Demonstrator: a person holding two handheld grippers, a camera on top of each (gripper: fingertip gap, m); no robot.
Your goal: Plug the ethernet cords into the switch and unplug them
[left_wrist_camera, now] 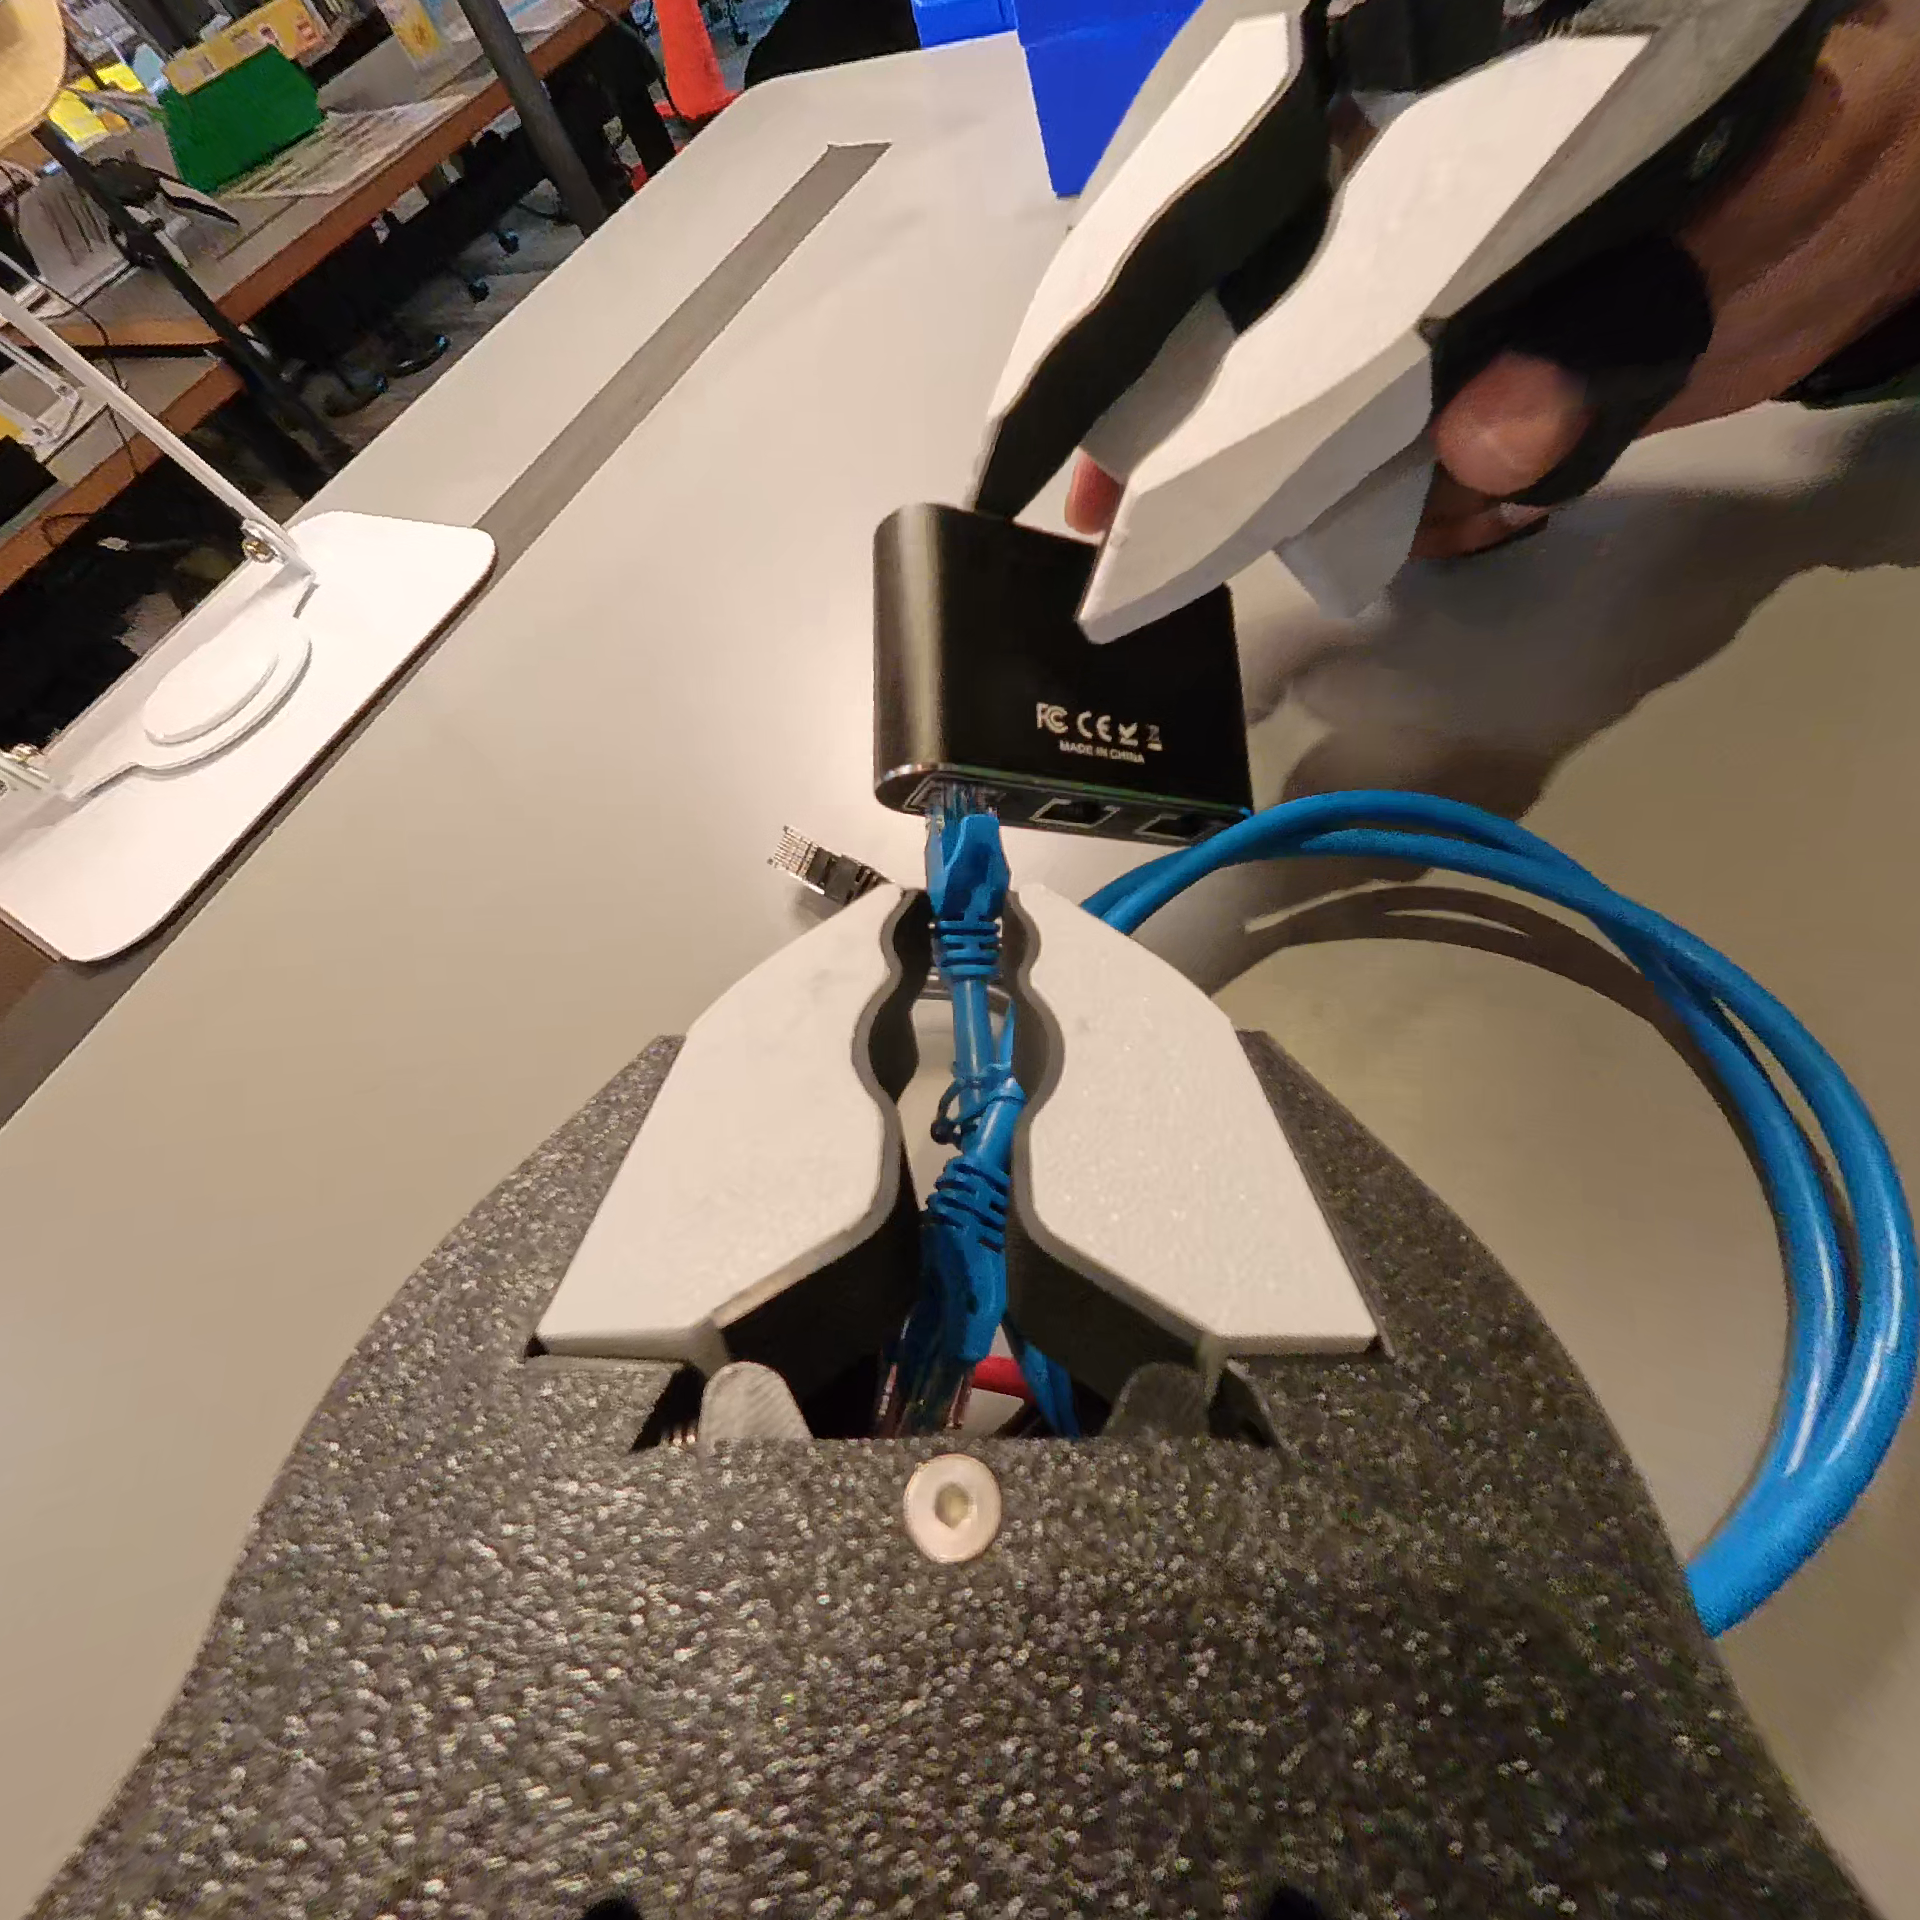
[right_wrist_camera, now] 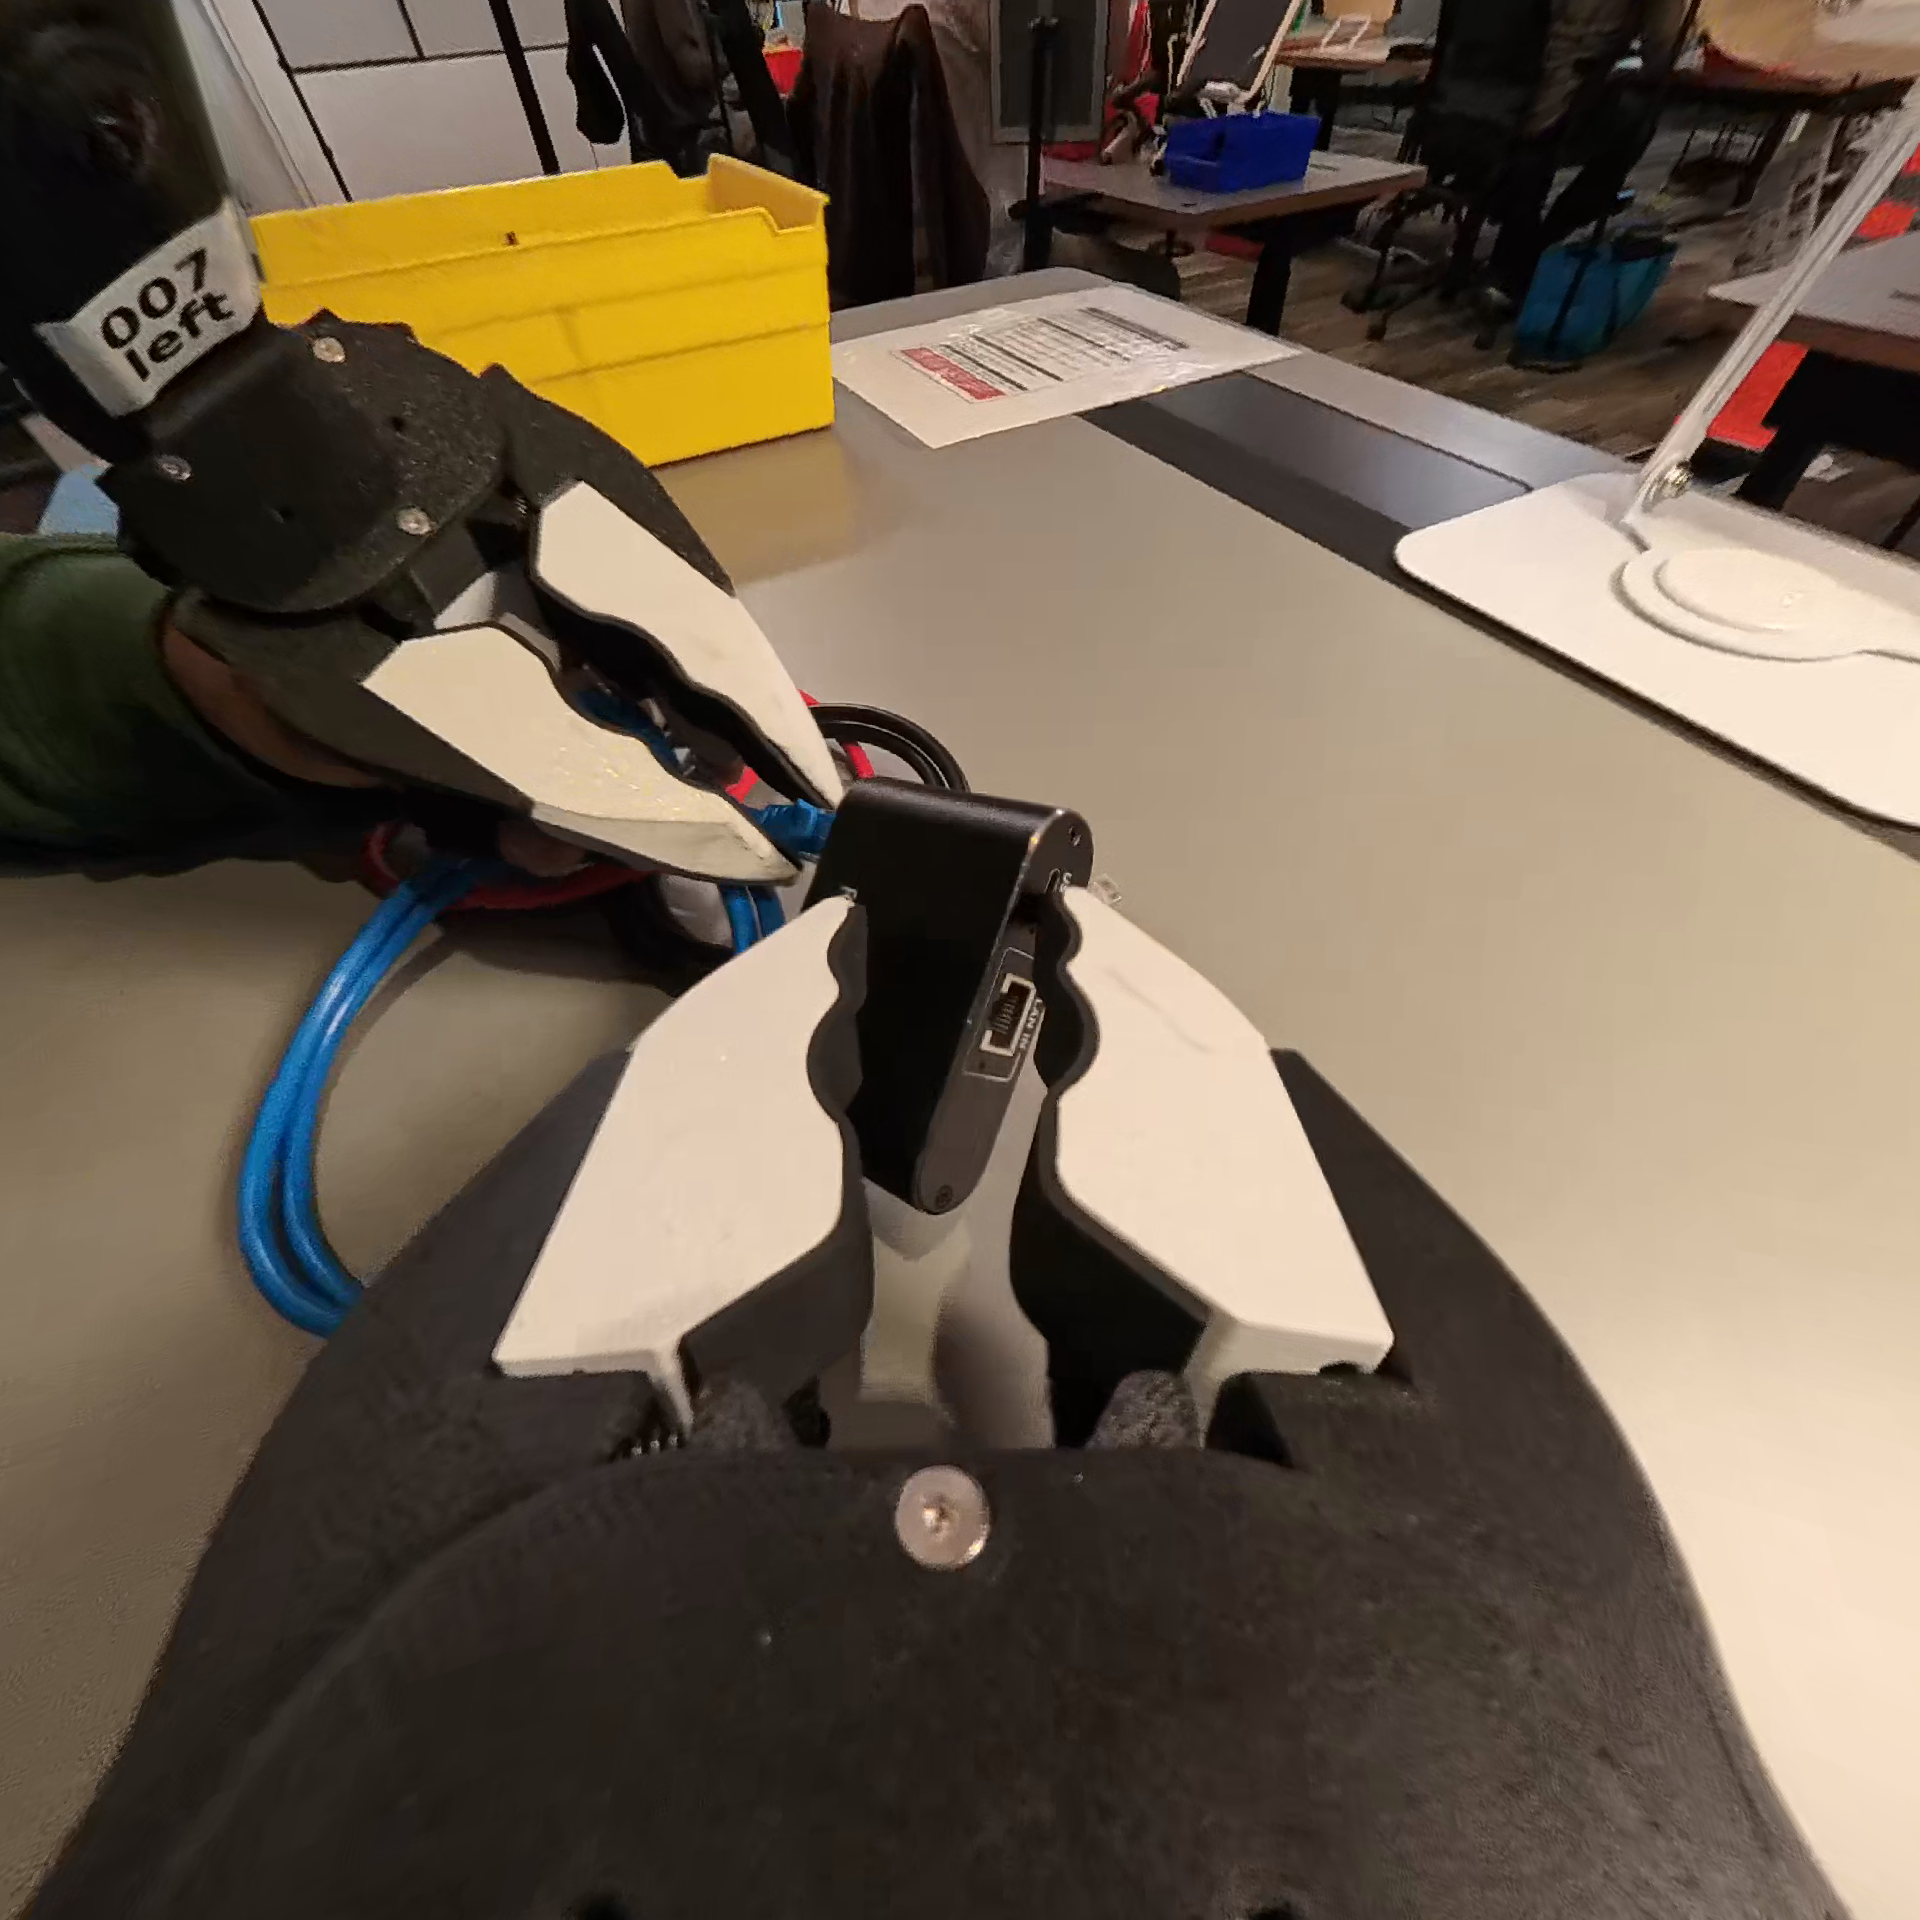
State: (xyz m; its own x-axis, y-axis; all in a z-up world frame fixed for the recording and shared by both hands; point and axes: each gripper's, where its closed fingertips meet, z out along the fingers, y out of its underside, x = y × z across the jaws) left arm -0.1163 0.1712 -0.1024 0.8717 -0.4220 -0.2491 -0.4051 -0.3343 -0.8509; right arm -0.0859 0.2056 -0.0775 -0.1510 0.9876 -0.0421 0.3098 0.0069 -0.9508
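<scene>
A small black ethernet switch (left_wrist_camera: 1049, 665) is held above the grey table (left_wrist_camera: 540, 790), its port side facing my left gripper. My right gripper (right_wrist_camera: 956, 904) is shut on the switch (right_wrist_camera: 925, 997); it also shows in the left wrist view (left_wrist_camera: 1049, 561). My left gripper (left_wrist_camera: 961, 899) is shut on a blue ethernet cord (left_wrist_camera: 966, 966) just behind its plug (left_wrist_camera: 961, 847), whose tip sits in the leftmost port. The two ports beside it are empty. The cord loops right (left_wrist_camera: 1766, 1143). A loose metal-tipped plug (left_wrist_camera: 821, 868) lies on the table below the switch.
A white lamp base (left_wrist_camera: 249, 686) lies on the table's left, also in the right wrist view (right_wrist_camera: 1683, 613). A yellow bin (right_wrist_camera: 582, 301) and a printed sheet (right_wrist_camera: 1060, 358) sit at the far end. Red and black cords (right_wrist_camera: 873, 753) lie under the left gripper. A blue box (left_wrist_camera: 1081, 94) stands behind. Across from one pair of fingers to the other is roughly 6 cm.
</scene>
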